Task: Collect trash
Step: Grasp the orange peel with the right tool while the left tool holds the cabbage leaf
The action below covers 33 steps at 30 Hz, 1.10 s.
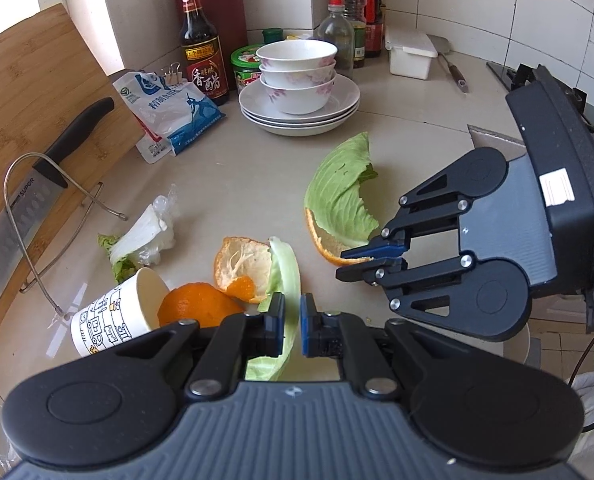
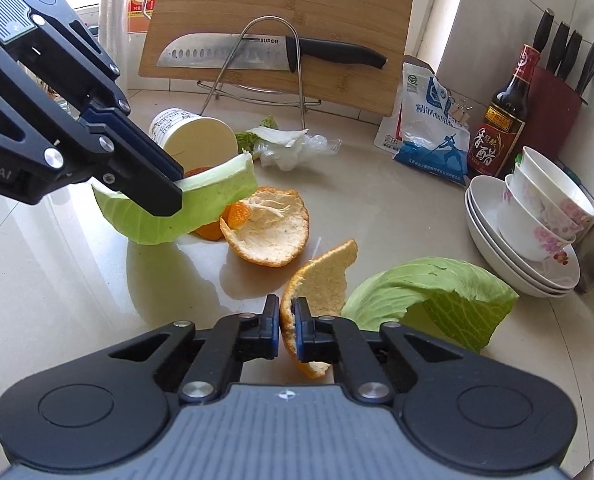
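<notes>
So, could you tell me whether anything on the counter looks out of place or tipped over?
Yes: a paper cup lies on its side by the cutting board stand, and orange peels and a cabbage leaf are strewn over the counter.

Scraps spread across the kitchen counter (image 1: 237, 168)

A tipped paper cup (image 2: 193, 136) lies before the cutting board (image 2: 281, 12), orange peel (image 2: 269, 228) beside it; stacked bowls (image 2: 545, 216) sit on plates (image 2: 493, 248) right of a cabbage leaf (image 2: 437, 292).

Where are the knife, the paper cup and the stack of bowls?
knife (image 2: 225, 54): right wrist view, on the blade.
paper cup (image 1: 105, 322): left wrist view, on its printed side.
bowls (image 1: 297, 76): left wrist view, on the middle bowl's wall.
</notes>
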### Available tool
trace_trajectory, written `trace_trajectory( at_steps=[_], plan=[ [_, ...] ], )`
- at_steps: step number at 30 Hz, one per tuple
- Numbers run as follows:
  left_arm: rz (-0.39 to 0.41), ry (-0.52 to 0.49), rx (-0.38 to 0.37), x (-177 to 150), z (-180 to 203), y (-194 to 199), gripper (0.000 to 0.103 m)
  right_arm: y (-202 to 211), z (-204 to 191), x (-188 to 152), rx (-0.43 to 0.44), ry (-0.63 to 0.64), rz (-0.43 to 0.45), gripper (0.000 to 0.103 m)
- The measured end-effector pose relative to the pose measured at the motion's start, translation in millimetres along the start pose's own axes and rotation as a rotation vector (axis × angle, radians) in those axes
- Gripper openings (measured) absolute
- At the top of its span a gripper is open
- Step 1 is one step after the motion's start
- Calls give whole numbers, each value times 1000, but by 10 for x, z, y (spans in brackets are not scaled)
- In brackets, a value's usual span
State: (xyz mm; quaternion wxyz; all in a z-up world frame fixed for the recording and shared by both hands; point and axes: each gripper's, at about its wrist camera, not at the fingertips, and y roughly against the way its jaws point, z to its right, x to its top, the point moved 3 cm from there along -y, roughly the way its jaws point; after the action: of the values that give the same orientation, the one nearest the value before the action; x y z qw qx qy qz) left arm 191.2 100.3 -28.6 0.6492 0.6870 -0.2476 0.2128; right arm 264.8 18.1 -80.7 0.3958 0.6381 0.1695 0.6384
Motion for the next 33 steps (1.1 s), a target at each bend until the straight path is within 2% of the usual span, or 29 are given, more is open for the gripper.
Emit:
trace_trajectory(
  at_steps=[13, 24, 33],
  plan=[
    [-1, -90, -32, 46, 210, 121, 6, 453, 7, -87, -17, -34, 9, 9],
    [36, -167, -60, 90, 564, 261, 6, 883, 5, -312, -77, -97, 24, 9],
    [-17, -200, -62, -58, 671, -163, 6, 961, 0, -483, -95, -154, 2, 9]
  ],
)
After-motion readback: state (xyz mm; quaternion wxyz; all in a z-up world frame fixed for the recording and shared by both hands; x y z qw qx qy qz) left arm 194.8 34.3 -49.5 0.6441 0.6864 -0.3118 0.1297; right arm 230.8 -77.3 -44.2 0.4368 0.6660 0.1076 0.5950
